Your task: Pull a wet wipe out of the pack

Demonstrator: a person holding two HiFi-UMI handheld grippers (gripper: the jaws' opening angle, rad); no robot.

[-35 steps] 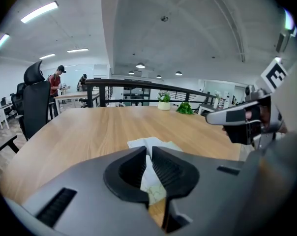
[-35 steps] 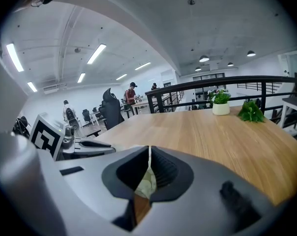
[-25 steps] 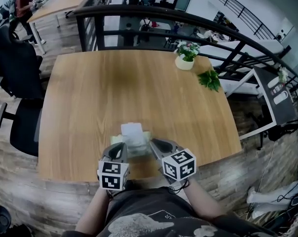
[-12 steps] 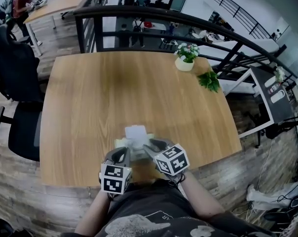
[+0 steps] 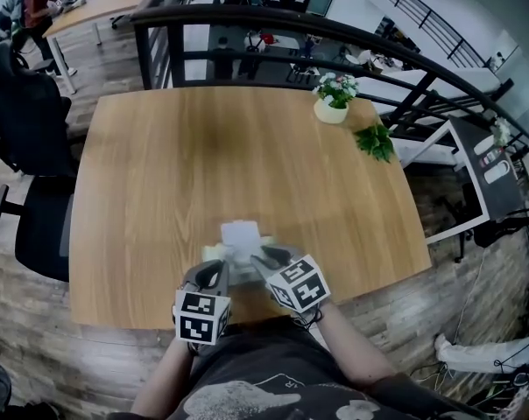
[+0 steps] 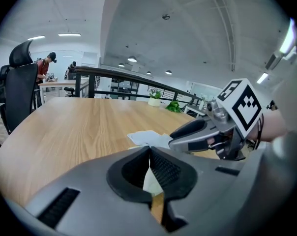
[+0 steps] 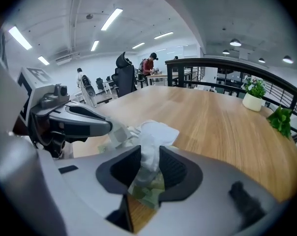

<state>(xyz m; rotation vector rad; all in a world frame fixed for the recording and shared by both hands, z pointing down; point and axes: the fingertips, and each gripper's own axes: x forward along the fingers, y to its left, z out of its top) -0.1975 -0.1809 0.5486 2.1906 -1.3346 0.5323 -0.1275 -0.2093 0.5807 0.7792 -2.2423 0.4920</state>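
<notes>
Left gripper [image 6: 149, 154]: jaws together, at near-left edge of wipe pack [image 5: 211, 252]. Right gripper [image 7: 149, 165]: jaws closing, wet wipe [image 7: 156, 132] standing up between them. Pack sits at table's [image 5: 159, 191] near edge. Potted plant [image 5: 332, 101] and green sprig [image 5: 374, 140] far right, well apart.

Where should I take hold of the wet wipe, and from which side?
Grip the wet wipe at its bunched neck just above the pack, coming down from the near side: it stands up there between the right gripper's closing fingers.
</notes>
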